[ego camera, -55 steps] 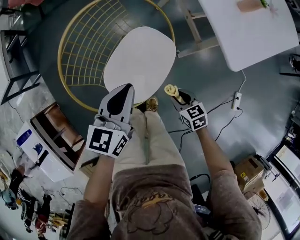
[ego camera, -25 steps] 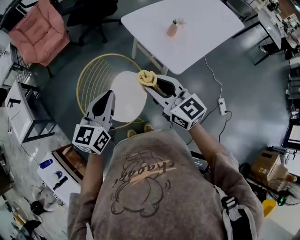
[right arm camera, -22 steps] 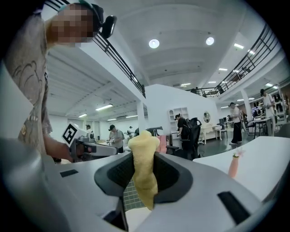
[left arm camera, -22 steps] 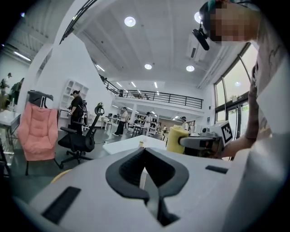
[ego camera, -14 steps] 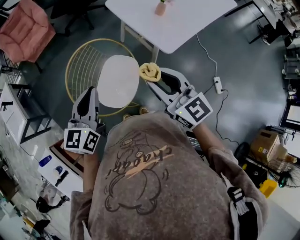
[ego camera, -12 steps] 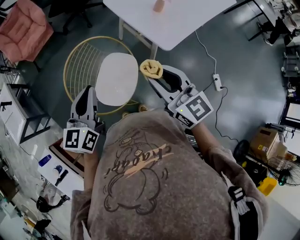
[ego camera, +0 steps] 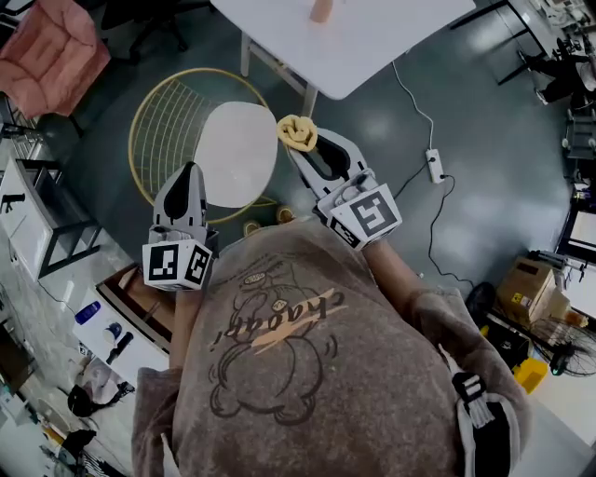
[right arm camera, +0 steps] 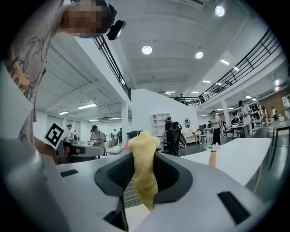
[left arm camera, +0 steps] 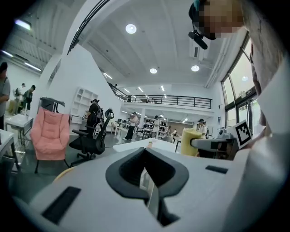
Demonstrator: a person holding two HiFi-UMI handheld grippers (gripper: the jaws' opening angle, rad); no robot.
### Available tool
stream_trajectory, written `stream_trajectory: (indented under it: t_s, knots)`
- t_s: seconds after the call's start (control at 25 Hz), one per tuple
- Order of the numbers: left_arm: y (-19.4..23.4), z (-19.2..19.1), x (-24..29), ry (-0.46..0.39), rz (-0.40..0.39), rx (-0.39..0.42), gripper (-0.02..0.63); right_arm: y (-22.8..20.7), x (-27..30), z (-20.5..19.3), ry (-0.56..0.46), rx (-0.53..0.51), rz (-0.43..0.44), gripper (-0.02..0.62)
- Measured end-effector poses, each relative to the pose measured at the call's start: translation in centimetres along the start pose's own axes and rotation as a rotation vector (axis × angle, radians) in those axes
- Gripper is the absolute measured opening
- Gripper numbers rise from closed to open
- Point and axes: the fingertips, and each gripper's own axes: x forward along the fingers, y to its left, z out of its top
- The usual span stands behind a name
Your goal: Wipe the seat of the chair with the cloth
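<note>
The chair has a white oval seat (ego camera: pixel 237 154) inside a gold wire frame (ego camera: pixel 160 130), seen from above in the head view. My right gripper (ego camera: pixel 299 138) is shut on a yellow cloth (ego camera: pixel 297 131), held up in the air beside the seat's right edge. In the right gripper view the cloth (right arm camera: pixel 143 168) hangs bunched between the jaws. My left gripper (ego camera: pixel 192 173) is shut with nothing in it and hovers over the seat's near left edge; its closed jaws (left arm camera: pixel 146 159) point level into the room.
A white table (ego camera: pixel 354 37) with a small vase (ego camera: pixel 321 9) stands beyond the chair. A pink cushioned chair (ego camera: pixel 51 51) sits at upper left. A power strip (ego camera: pixel 434 166) and cable lie on the grey floor at right. Shelving and clutter line the left side.
My head rose and the view widened. The right gripper carried the cloth from low by my feet up beside the seat's right edge. The left gripper drew back to the seat's near left.
</note>
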Motion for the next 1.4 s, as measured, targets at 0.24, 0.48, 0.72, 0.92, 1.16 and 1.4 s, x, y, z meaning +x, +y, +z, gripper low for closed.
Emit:
stream_trajectory:
  t_s: [0.24, 0.48, 0.72, 0.92, 1.16, 1.4]
  knots:
    - [0.1, 0.0, 0.8, -0.032, 0.030, 0.034, 0.009, -0.4, 0.9, -1.6, -0.010, 0.006, -0.082, 0.133]
    - [0.7, 0.4, 0.4, -0.050, 0.055, 0.048, 0.009, -0.4, 0.5, -2.7, -0.001, 0.043, -0.114, 0.132]
    - [1.1, 0.3, -0.6, -0.049, 0.077, 0.041, 0.009, -0.7, 0.0, -2.6, 0.003, 0.038, -0.133, 0.132]
    - [1.3, 0.0, -1.3, -0.044, 0.090, 0.028, 0.009, -0.3, 0.0, -2.9, 0.002, 0.050, -0.129, 0.129]
    - [1.3, -0.4, -1.8, -0.030, 0.097, 0.011, 0.009, 0.3, 0.2, -2.9, 0.003, 0.053, -0.123, 0.129]
    - [1.6, -0.4, -2.1, -0.024, 0.088, 0.002, 0.009, 0.7, 0.2, -3.1, 0.013, 0.052, -0.123, 0.129]
